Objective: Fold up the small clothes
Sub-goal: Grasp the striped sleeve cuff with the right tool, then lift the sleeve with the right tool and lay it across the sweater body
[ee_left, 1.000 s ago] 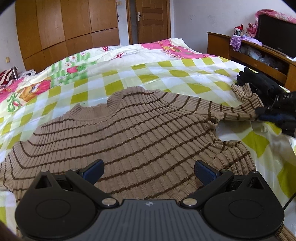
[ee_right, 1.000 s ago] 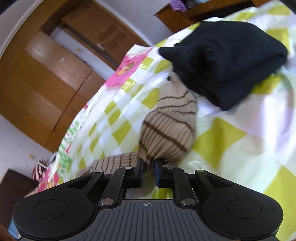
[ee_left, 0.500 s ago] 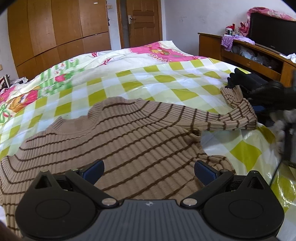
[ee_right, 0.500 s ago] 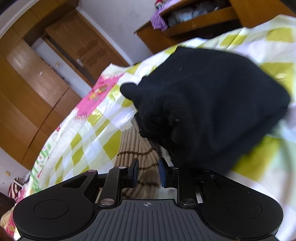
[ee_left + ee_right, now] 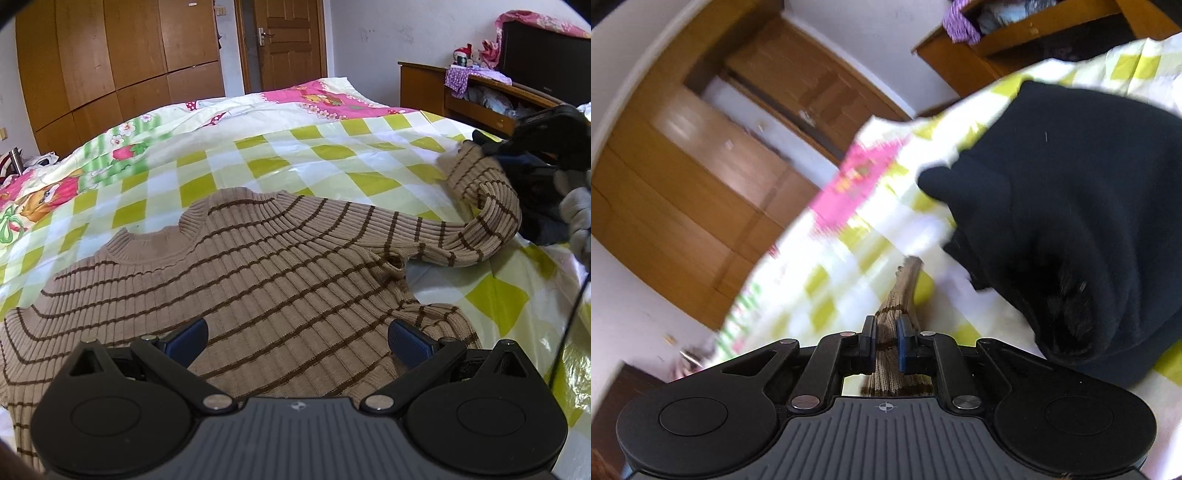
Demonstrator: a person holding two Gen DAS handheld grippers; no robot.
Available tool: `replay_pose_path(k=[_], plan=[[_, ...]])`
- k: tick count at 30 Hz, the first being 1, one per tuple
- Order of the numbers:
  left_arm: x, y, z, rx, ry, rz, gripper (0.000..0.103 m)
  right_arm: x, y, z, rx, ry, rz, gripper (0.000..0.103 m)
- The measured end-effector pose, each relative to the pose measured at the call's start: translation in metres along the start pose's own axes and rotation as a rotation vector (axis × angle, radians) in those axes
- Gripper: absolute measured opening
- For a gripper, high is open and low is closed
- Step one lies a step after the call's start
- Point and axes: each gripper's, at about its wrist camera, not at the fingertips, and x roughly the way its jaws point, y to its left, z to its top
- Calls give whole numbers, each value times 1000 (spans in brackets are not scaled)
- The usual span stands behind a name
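Observation:
A tan ribbed sweater [image 5: 258, 266] with thin brown stripes lies spread flat on the chequered bed cover [image 5: 295, 155]. My left gripper [image 5: 297, 338] hovers open over its lower body, nothing between the blue pads. The right sleeve [image 5: 487, 206] runs out to the right and curls upward at its end. My right gripper [image 5: 886, 332] has the sleeve cuff [image 5: 901, 291] between its pads, and its jaws are closing on the fabric. In the left wrist view the right gripper [image 5: 491, 149] shows at the far right, holding the cuff up off the bed.
A folded black garment [image 5: 1071, 206] sits on the bed just right of the cuff. A gloved hand [image 5: 576, 206] holds the right tool. A wooden cabinet [image 5: 480, 107] stands beyond the bed's right edge, with wardrobes and a door behind.
The right gripper left the sleeve, moved along it toward the black garment, and now pinches the cuff. The sleeve end has risen off the bed. The left gripper stays open.

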Motion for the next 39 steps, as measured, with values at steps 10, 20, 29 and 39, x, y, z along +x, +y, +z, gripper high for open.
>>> replay_pose_path(k=[10,20,29,39], plan=[[-2,-4,4,-18,-25,-27,103,-92,0,6,110,-201,44,10],[4,-6,-4,15,7,-26,103,-102,-9,-3,119,-237,-118,9],[-33,62,-31,-105,-11,24,103,-76,116,-28,-259,-190,89,9],[-85,152,-89,-226,4,189,103,17,272,-251,-857,444,374,10]])
